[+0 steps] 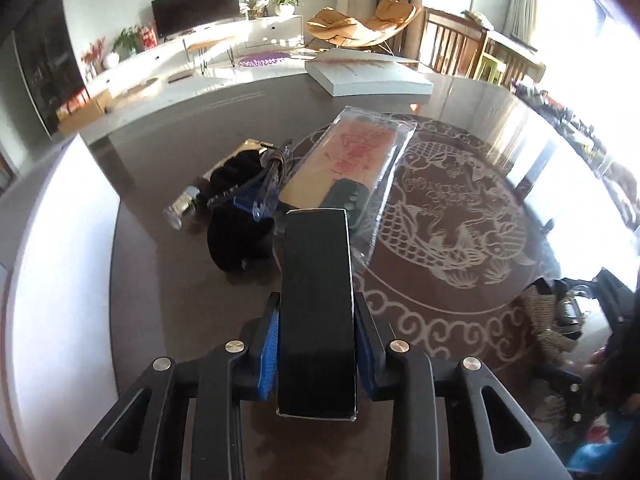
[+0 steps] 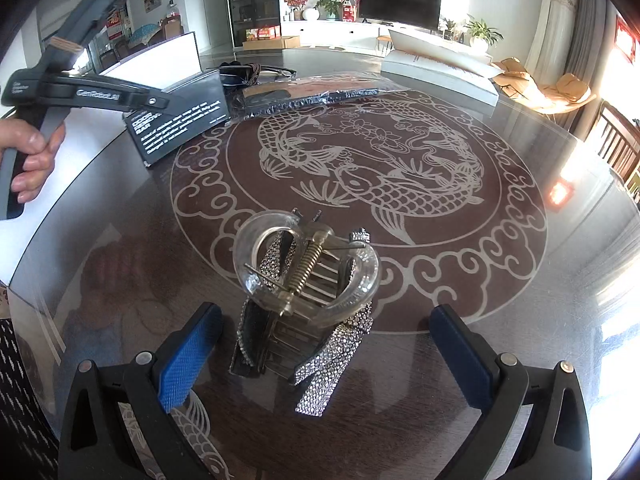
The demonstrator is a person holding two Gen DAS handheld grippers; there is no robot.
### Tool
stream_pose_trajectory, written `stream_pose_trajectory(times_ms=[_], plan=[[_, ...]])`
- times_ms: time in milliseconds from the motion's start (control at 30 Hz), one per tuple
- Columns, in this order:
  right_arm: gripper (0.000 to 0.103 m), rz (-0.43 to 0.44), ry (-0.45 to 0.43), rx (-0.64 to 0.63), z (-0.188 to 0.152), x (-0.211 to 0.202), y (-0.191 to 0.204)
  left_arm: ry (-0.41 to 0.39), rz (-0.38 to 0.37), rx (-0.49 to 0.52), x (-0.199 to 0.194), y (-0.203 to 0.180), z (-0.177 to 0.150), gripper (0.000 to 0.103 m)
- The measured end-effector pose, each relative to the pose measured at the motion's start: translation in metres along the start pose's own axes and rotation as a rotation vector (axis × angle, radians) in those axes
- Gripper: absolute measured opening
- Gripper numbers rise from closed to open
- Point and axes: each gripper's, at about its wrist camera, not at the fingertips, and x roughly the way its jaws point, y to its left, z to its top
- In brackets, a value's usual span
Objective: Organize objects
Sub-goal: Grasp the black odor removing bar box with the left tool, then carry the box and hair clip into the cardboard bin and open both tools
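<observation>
My left gripper (image 1: 316, 344) is shut on a black box (image 1: 318, 312) and holds it just above the round table. The box also shows in the right wrist view (image 2: 180, 124), with white print on its side. Beyond it lie a clear-wrapped flat packet (image 1: 352, 168) and a black bundle in plastic (image 1: 244, 200). My right gripper (image 2: 324, 356) is open. A clear hair claw clip with rhinestone bands (image 2: 308, 300) lies on the table between its blue fingers (image 2: 188, 356).
The dark table (image 2: 400, 184) bears a carved fish pattern. A large white box (image 1: 368, 74) sits at its far edge. A bag and clutter (image 1: 560, 320) stand off the table's right side. A wooden chair (image 1: 452, 46) stands behind the table.
</observation>
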Motion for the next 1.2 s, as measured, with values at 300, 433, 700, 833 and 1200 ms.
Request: stream_pose_trajectory(times_ms=[300, 433, 700, 833, 1200], plan=[[0.103, 0.001, 0.000, 0.000, 0.000, 0.000, 0.001, 0.036, -0.223, -0.437, -0.034, 0.020, -0.105, 0.059], [0.103, 0.001, 0.000, 0.000, 0.000, 0.000, 0.001, -0.001, -0.076, -0.393, -0.056, 0.018, -0.116, 0.071], [0.103, 0.001, 0.000, 0.000, 0.000, -0.001, 0.001, -0.029, 0.014, -0.302, -0.053, -0.026, -0.104, 0.103], [0.103, 0.003, 0.000, 0.002, 0.000, 0.000, 0.000, 0.031, 0.176, -0.345, -0.020, -0.033, -0.104, 0.094], [0.056, 0.009, -0.031, -0.001, 0.001, -0.012, 0.000, -0.062, 0.279, -0.321, -0.027, -0.039, -0.117, 0.058]])
